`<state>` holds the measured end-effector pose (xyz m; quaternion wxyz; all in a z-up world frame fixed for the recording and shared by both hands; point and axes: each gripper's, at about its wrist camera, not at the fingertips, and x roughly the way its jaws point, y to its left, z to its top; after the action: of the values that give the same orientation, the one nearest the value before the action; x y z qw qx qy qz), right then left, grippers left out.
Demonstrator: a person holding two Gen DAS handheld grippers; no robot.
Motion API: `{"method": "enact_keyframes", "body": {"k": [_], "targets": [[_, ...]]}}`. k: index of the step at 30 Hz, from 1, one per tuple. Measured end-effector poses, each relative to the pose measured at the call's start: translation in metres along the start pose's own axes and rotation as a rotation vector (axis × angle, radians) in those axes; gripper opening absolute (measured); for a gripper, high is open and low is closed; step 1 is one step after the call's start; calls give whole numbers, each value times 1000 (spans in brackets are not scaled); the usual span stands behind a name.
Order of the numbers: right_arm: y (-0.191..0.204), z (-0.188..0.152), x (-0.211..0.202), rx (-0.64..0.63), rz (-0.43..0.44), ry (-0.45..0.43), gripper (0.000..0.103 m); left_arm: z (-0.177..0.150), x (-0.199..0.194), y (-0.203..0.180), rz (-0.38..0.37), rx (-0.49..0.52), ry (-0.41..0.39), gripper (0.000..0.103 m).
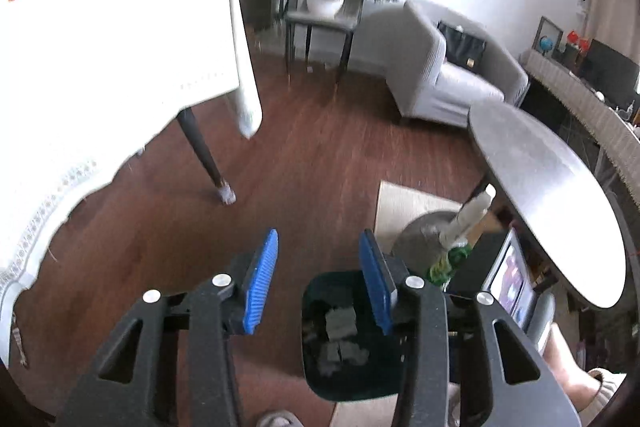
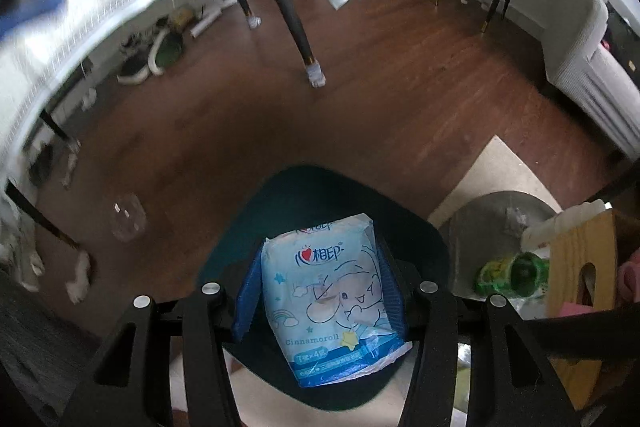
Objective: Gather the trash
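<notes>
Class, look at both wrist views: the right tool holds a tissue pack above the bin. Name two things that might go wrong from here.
1. The tissue pack sits near the dark bin's near rim, so releasing now might drop it onto the rim or floor.
2. The open left tool hovers at the bin too; the two tools may collide.

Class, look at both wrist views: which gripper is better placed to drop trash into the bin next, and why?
Right. The right gripper already holds the tissue pack directly over the bin. The left gripper is open and empty, beside the bin.
</notes>
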<state>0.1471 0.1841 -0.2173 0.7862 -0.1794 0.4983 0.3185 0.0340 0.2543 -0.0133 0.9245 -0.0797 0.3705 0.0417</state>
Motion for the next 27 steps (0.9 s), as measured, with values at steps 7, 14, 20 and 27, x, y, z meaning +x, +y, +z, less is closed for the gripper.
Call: {"method": "enact_keyframes", "body": {"k": [7,14,20,27], "targets": [[1,-21,4,-27,-31,28,70,10,-15,-6,-17,-36,-36,47],[-2,-26,-22,-44,-42,-50,69,16,-26,-24,-13,-6,-88,63],[3,-19,-82,-67,-47,-235,65,20,-43,-36,-18,31,-151,78],[-7,-35,-169,6,-137,-448,66,-3,-65,-50,-18,35,-200,93]]}}
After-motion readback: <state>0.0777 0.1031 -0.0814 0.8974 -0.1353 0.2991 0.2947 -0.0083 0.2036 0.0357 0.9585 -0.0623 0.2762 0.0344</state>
